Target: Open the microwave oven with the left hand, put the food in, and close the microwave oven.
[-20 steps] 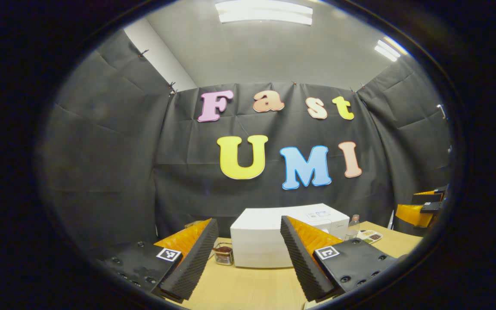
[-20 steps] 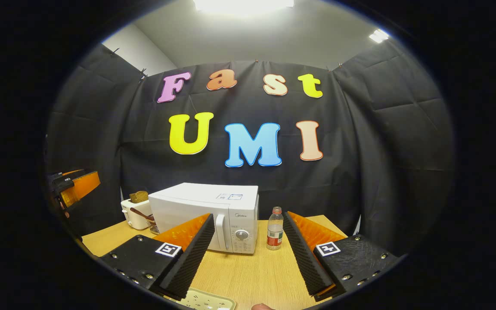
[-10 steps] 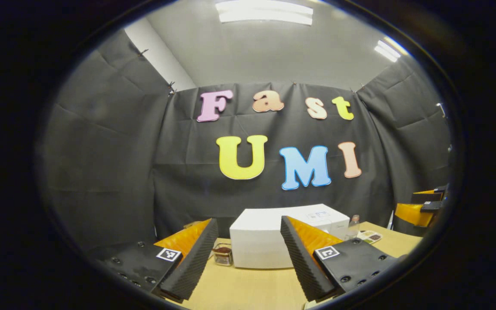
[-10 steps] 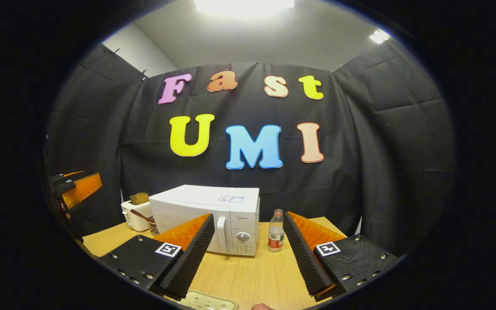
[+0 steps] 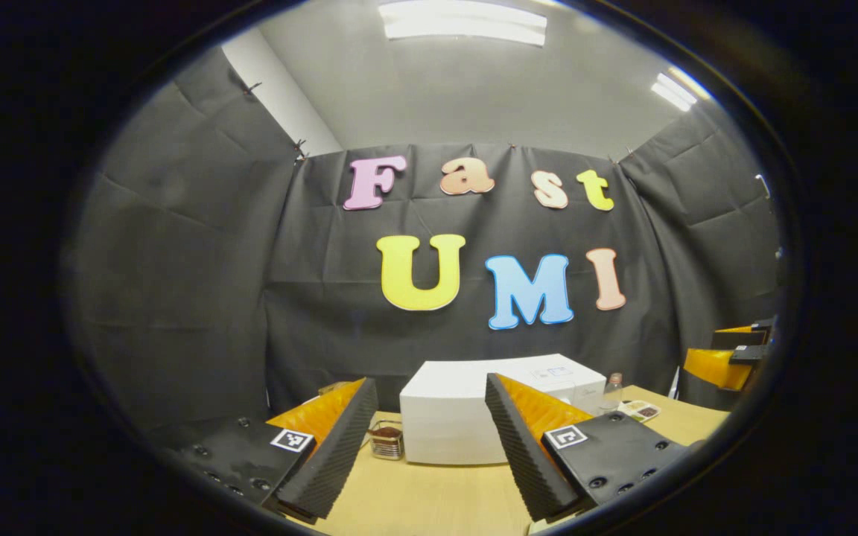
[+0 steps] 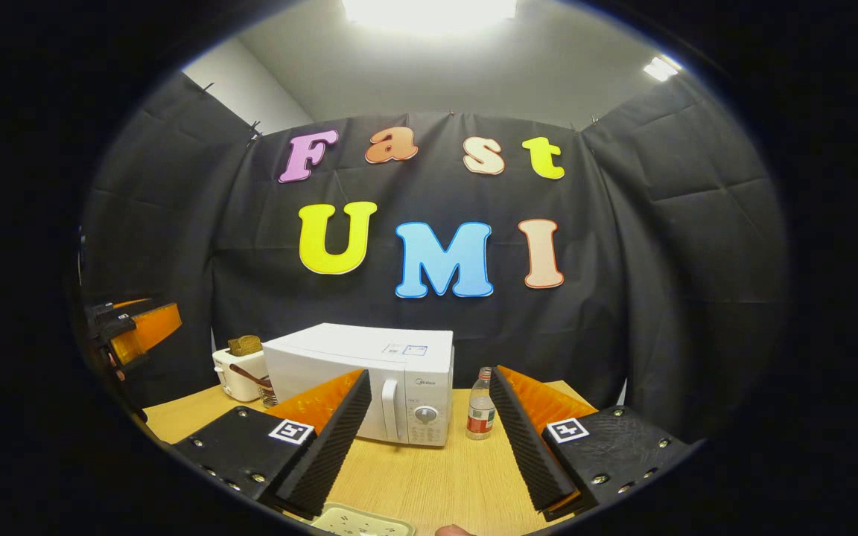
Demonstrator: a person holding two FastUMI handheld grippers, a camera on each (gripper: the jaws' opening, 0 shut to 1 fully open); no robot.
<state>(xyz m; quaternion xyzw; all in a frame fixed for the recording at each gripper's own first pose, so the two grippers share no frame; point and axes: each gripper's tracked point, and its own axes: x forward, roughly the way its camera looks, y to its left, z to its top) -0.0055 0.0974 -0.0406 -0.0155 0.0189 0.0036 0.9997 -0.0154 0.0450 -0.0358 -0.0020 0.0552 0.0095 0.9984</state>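
- Left gripper (image 5: pixel 429 447): jaws spread wide, nothing between them. The microwave oven (image 5: pixel 466 424) stands ahead of it on the table (image 5: pixel 429 499), well apart, presenting a plain white side.
- Right gripper (image 6: pixel 425 439): jaws likewise spread and empty. From here the microwave oven (image 6: pixel 369 387) stands ahead, slightly toward its left finger, door closed.
- Handling: the oven body is judged heavy and rigid; it should stay put under a steady pull. Take hold at the vertical door handle (image 6: pixel 390 409), beside the control panel.
- The food tray (image 6: pixel 362 521) lies just below the right gripper, cut off at the frame edge; its contents cannot be made out. Judged light and shallow, so keep it level.
- Hidden: the door face sits behind the right gripper's left finger; the handle is concealed in the left gripper view.
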